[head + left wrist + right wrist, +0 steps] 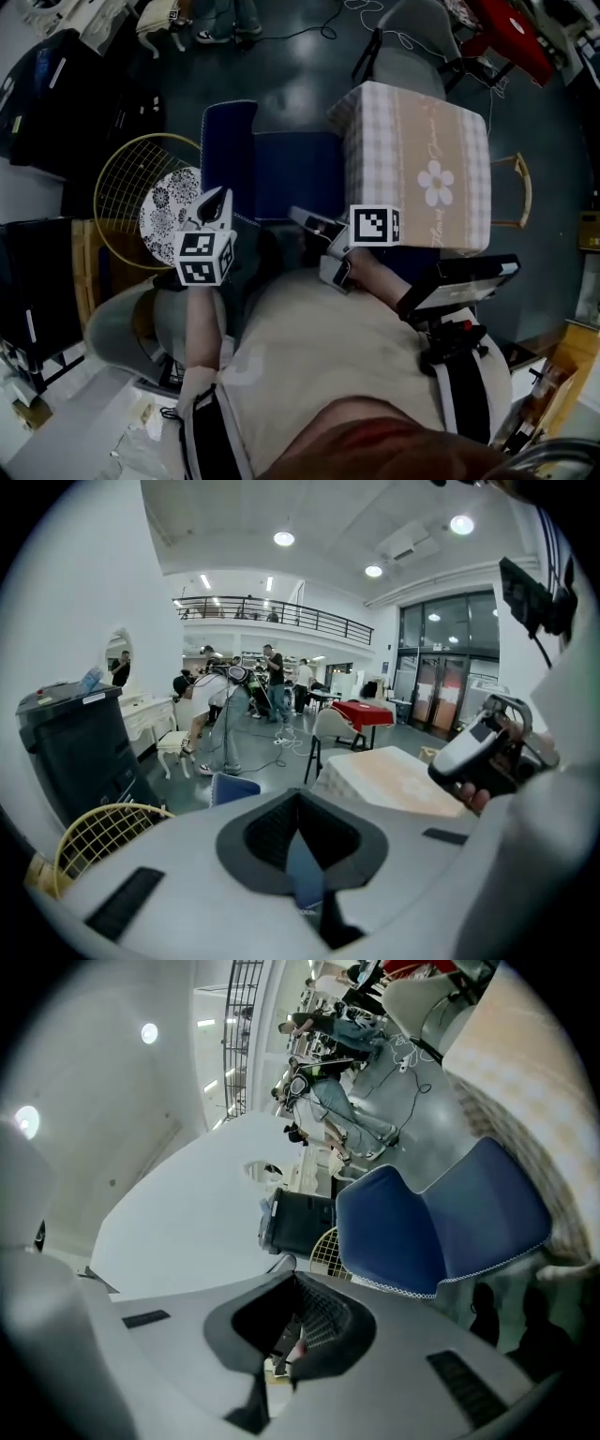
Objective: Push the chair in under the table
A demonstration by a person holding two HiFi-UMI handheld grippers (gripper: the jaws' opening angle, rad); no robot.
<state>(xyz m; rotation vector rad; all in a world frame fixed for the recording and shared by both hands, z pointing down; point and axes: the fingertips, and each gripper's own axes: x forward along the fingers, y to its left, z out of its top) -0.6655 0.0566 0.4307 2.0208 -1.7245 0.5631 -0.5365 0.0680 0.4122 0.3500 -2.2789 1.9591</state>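
A blue upholstered chair (pixel 281 169) stands just left of the table with the checked cloth and flower print (pixel 422 159), its seat against the table's side. My left gripper (pixel 217 201) is shut and empty, its tip at the near end of the chair's back. Whether it touches the back I cannot tell. My right gripper (pixel 302 217) is shut too and hovers at the seat's near edge. The left gripper view looks past the left gripper (pixel 298 799) to the chair back (pixel 234 787) and the table (pixel 398 780). In the right gripper view the right gripper (pixel 295 1283) faces the chair (pixel 441 1222).
A wire-backed chair with a patterned cushion (pixel 155 202) stands left of the blue chair, and black bins (pixel 56 103) lie beyond it. A grey chair (pixel 412 47) and a red table (pixel 511 33) are past the table. A wooden frame (pixel 517 187) flanks its right side. People stand far off.
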